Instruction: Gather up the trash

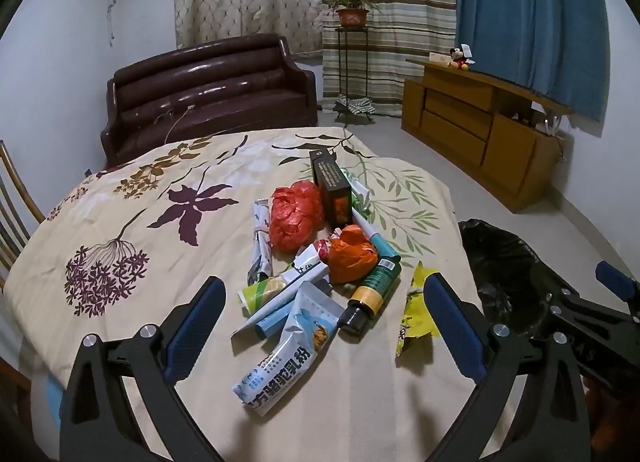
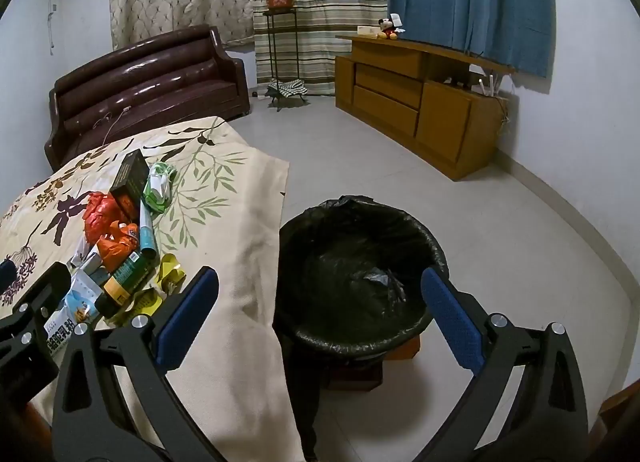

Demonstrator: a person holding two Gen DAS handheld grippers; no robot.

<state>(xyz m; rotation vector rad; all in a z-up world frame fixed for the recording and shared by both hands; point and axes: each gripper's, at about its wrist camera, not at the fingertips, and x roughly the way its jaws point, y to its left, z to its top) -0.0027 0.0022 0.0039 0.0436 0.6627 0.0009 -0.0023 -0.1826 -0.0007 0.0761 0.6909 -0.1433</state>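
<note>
Far ahead of the claw and to its left stands a dark brown leather sofa (image 1: 208,89). Straight ahead, a potted plant (image 1: 352,11) tops a thin metal stand. To the right sits a wooden cabinet (image 1: 480,121) bearing a plush toy (image 1: 459,57), blue curtain (image 1: 532,21) behind.

Ahead of the left tongs lay one dark green bottle (image 1: 370,294), one black box (image 1: 331,187), one yellow wrapper (image 1: 414,308) and two orange-red bags, one netted (image 1: 295,217) and one crumpled (image 1: 352,254). About five paper or foil packets, including a blue-and-white pouch (image 1: 288,350), lay among them, though the overlap made that count unsure. Between the right tongs' fingers stood one black-lined bin (image 2: 360,274).
</note>
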